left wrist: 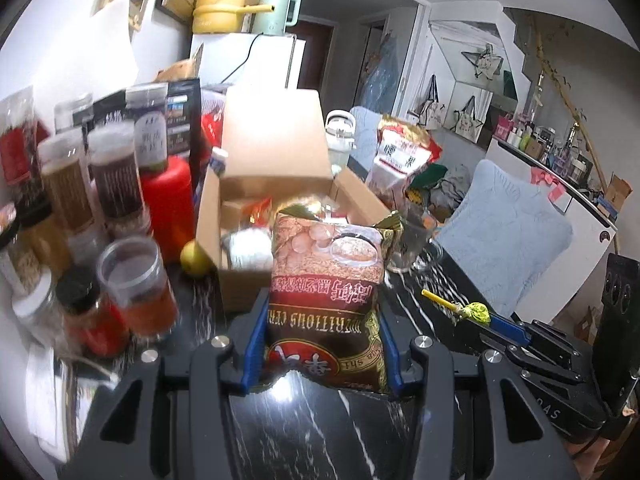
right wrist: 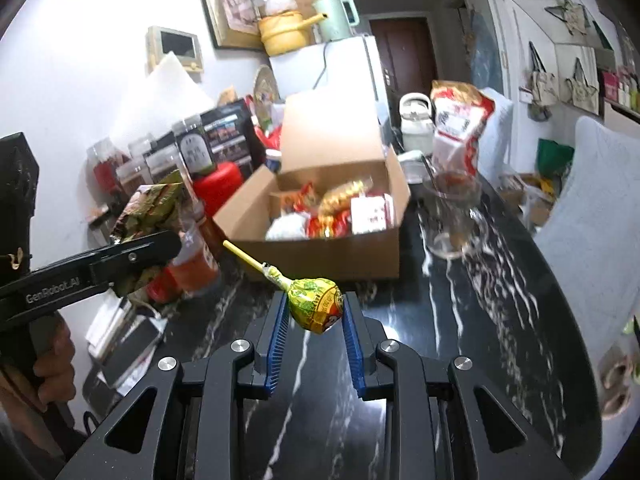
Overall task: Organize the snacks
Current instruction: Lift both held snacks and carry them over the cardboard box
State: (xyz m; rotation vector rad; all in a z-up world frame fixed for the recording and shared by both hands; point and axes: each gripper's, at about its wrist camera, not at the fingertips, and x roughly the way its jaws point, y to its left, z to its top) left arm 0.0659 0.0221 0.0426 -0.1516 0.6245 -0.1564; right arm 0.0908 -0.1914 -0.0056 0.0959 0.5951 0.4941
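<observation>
My left gripper point(left wrist: 322, 312) is shut on a brown and gold cereal bag point(left wrist: 326, 292), held off the black marble table point(left wrist: 320, 432) just in front of the open cardboard box point(left wrist: 280, 184). My right gripper point(right wrist: 315, 310) is shut on a lollipop point(right wrist: 316, 304) in a yellow-green wrapper, its yellow stick pointing up-left toward the box point(right wrist: 328, 248). The box holds several red, gold and white snack packets point(right wrist: 340, 212). In the right wrist view the left gripper point(right wrist: 132, 272) shows at the left with the bag point(right wrist: 150, 208) in it. The left wrist view catches the lollipop point(left wrist: 474, 312) at the right.
Jars and bottles point(left wrist: 116, 200) crowd the table's left side, with a red canister point(left wrist: 168, 200) and a yellow fruit point(left wrist: 194, 258) by the box. A glass cup point(right wrist: 452, 216) and a tall red-and-white snack bag point(right wrist: 460, 120) stand right of the box. Blue-cushioned chairs point(left wrist: 508, 224) line the right edge.
</observation>
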